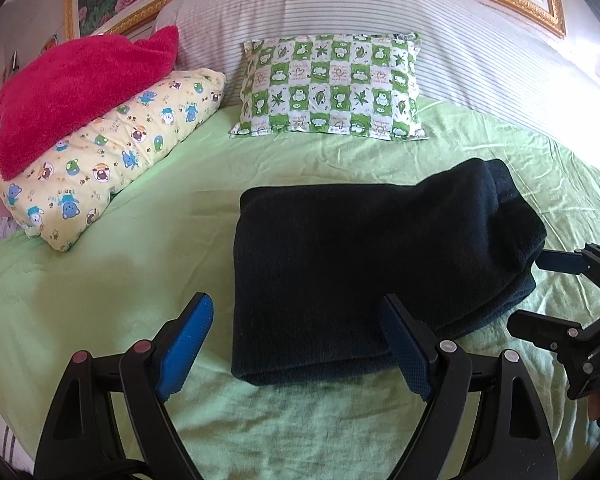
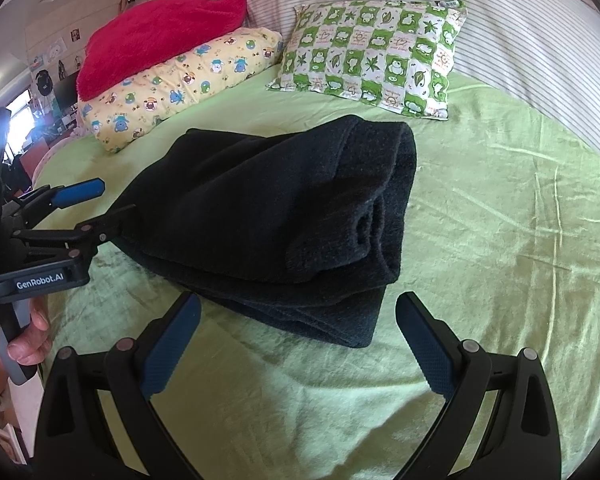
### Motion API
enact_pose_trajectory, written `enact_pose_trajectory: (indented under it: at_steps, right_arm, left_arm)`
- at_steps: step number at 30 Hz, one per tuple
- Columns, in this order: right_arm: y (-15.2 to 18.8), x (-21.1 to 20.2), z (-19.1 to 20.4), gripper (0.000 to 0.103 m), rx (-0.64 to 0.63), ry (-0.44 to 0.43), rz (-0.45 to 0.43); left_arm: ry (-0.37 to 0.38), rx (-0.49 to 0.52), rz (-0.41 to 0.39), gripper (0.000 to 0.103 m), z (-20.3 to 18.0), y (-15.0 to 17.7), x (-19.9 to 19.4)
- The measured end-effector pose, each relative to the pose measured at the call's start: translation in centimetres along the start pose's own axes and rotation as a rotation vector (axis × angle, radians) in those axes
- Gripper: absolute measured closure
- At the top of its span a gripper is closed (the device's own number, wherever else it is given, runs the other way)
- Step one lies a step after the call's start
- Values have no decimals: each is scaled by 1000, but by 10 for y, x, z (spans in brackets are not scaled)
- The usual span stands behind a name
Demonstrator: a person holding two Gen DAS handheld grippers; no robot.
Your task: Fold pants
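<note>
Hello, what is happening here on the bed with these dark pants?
A person holds a claw in each hand and is folding dark pants on a green bed sheet. The pants already lie as a thick folded bundle. The left claw is open, one finger against the bundle's near edge. The right claw is also open, just short of the bundle, holding nothing.

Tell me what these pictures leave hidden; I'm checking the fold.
- Pants underside: both views, against the green sheet.
- Inner fold layers: right wrist view, tucked inside the roll.
- Left gripper: right wrist view, one of its fingers behind the cloth edge.
- Waistband, hems: indistinguishable in dark fabric.
</note>
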State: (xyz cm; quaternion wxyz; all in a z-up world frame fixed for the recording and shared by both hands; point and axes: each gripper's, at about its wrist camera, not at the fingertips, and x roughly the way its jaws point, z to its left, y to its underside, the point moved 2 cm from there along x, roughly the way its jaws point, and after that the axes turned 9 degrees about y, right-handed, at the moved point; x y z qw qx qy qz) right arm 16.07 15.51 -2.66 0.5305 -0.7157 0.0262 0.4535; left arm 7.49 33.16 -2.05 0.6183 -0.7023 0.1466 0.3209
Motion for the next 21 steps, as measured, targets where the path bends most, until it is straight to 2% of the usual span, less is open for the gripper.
enact_pose_trajectory:
  at_steps: [21]
  right_arm:
    - [4,-5,-8,5,21,8,-3]
  left_arm:
    - [9,3,20,17,-7,-7,4]
